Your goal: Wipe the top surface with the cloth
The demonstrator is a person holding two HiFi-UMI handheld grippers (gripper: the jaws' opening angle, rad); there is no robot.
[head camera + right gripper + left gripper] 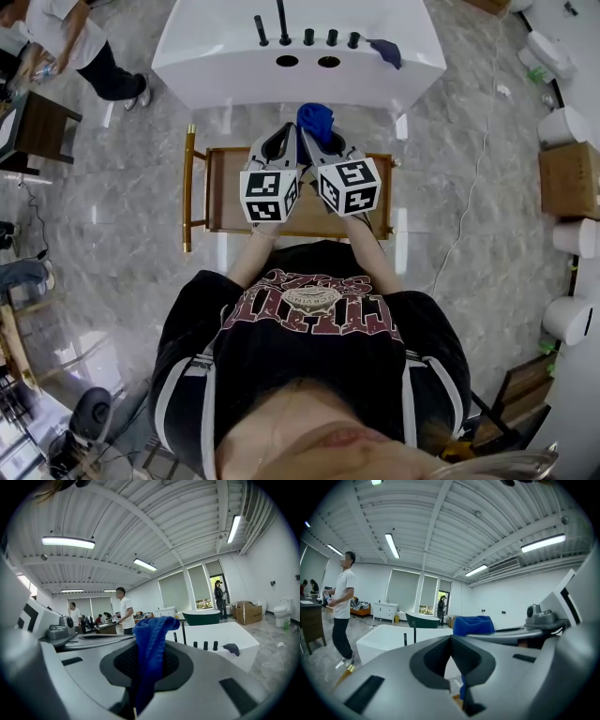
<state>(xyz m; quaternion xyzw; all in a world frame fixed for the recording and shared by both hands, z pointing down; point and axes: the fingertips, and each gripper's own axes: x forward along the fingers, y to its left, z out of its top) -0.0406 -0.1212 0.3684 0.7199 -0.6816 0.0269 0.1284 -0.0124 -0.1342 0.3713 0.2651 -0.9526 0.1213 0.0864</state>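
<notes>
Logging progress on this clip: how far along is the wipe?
Done: the blue cloth is clamped in the right gripper. In hand: it is held raised, off the wooden tabletop; the left gripper is shut, empty. Left: the wiping itself, apparently all of it.

**No Legible Wording**

Only arched print across the black shirt [314, 309], seen upside down and too warped to read. Black-and-white square codes on the two marker cubes [270, 195], carrying no letters or numbers.
</notes>
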